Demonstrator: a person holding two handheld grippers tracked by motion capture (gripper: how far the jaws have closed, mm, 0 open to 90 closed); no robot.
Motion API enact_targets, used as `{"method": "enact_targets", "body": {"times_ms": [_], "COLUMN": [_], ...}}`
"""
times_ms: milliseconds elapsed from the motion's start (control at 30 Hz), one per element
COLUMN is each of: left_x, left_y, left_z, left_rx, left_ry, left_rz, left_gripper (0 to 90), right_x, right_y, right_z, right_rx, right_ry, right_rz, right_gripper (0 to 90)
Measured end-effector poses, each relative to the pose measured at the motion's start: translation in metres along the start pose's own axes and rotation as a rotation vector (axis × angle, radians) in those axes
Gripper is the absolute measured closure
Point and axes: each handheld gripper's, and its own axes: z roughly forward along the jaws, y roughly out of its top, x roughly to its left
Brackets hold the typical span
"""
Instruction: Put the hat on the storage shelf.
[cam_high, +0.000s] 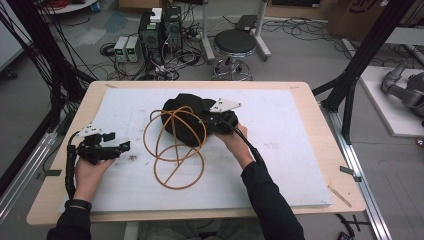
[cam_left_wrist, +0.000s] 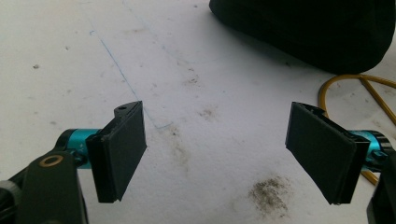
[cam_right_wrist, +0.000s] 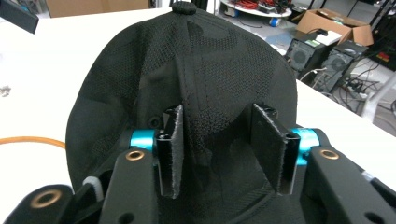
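On white mat (cam_high: 280, 165), cap (cam_high: 187, 120), cord (cam_high: 175, 150) mid-table.

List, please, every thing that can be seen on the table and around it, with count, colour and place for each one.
cap: one, black, middle of the white mat, under the right gripper
cord: one, orange, in loose loops, partly over the cap and partly on the mat in front of it
mat: one, white, stained, covers most of the table
table: one, light wood
stool: one, black seat, on the floor behind the table
computer towers: two, black, on the floor behind the table
left gripper: one, black, open, on the mat at the left
right gripper: one, black, jaws apart over the cap's fabric
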Motion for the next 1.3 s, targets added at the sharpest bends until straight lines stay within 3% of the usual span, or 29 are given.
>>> {"method": "enact_targets", "body": {"times_ms": [33,67,200,367,467,700,1000,1300], "left_x": [0.0,0.0,0.0,-0.001,0.0,0.0,0.0,-0.001], "left_y": [0.0,0.0,0.0,0.0,0.0,0.0,0.0,0.0], "left_z": [0.0,0.0,0.0,0.0,0.0,0.0,0.0,0.0], "left_rx": [0.0,-0.002,0.0,-0.002,-0.001,-0.005,-0.008,-0.008], "left_ry": [0.0,0.0,-0.001,0.0,-0.001,0.0,0.0,0.0], "left_rz": [0.001,0.002,0.002,0.002,0.003,0.0,0.001,0.003], "left_gripper": [20.0,20.1,20.1,20.1,20.1,20.0,20.0,20.0], "right_x": [0.0,0.002,0.003,0.002,0.001,-0.008,-0.022,-0.027], "right_y": [0.0,0.002,0.003,0.005,0.005,0.011,0.032,0.041], "right_z": [0.0,-0.002,-0.003,-0.005,-0.007,-0.022,-0.036,-0.045], "right_rx": [0.0,-0.002,0.006,0.007,0.006,-0.047,-0.051,-0.052], "right_ry": [0.0,-0.005,-0.002,-0.004,0.004,-0.037,-0.08,-0.123], "right_rz": [0.0,-0.029,-0.069,-0.106,-0.091,-0.052,-0.051,-0.038], "right_gripper": [64.8,74.3,82.6,87.0,87.5,88.6,89.0,89.1]}}
